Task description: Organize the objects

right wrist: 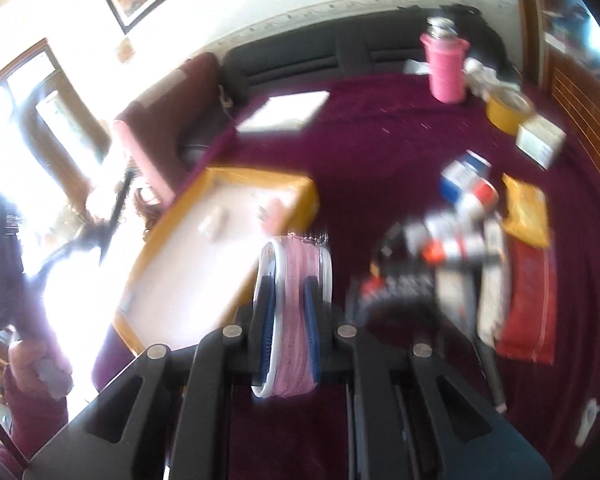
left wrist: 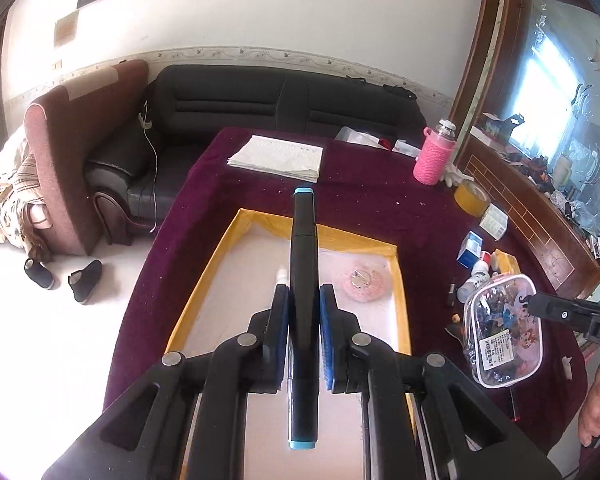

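Burgundy cloth covers the table point(left wrist: 360, 200), with a dark sofa point(left wrist: 284, 100) behind it and a yellow-rimmed tray point(left wrist: 400, 280) lying directly beneath and ahead of the left gripper point(left wrist: 305, 312). That gripper is clamped tight on a black marker point(left wrist: 305, 264) with blue end caps, which runs straight out between the blue pads, held near its middle; stiff, light and smooth, it looks secure there and should not swing much. Off to its right, the right gripper point(right wrist: 287, 292) has its jaws pinched on the zipper edge of a clear pouch point(right wrist: 296, 304) with cartoon print, which hangs off the cloth. The pouch looks soft and floppy, with slick plastic walls, so I'd say the pink zipper seam is the sensible place to hold it. Beyond the right gripper and to its right sits a blurred clutter of small boxes and bottles point(right wrist: 468, 196). A pink knitted piece point(left wrist: 366, 282) already rests in the tray.
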Action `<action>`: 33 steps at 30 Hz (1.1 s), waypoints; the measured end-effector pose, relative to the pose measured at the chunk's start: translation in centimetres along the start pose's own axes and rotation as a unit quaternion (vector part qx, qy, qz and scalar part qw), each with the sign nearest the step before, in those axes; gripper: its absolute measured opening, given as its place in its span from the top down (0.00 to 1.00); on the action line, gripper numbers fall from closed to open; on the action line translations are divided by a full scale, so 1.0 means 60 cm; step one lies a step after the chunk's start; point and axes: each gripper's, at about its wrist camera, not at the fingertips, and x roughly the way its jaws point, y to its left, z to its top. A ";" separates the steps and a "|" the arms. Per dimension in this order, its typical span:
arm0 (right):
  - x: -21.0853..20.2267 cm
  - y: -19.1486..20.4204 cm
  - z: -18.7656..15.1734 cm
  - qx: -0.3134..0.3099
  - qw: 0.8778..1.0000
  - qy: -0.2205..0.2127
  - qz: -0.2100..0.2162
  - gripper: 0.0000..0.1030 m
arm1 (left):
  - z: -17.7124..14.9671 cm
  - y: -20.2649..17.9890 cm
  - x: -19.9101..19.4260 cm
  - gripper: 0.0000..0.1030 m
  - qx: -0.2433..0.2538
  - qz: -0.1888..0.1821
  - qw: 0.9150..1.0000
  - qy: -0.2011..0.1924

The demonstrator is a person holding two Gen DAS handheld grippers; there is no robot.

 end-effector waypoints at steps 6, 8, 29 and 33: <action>0.134 0.070 0.065 -0.004 0.998 0.041 0.039 0.89 | 0.015 0.023 0.118 0.89 0.011 0.023 0.998 0.063; 0.183 0.083 0.075 -0.002 0.998 0.056 0.037 0.88 | 0.014 0.028 0.154 0.89 0.015 0.033 0.996 0.085; 0.274 0.070 0.084 -0.032 0.997 0.054 -0.036 0.86 | -0.060 0.052 0.187 0.30 -0.072 0.136 0.983 0.103; 0.218 0.056 0.058 -0.034 0.998 0.032 -0.028 0.86 | -0.088 0.045 0.162 0.28 -0.088 0.166 0.977 0.096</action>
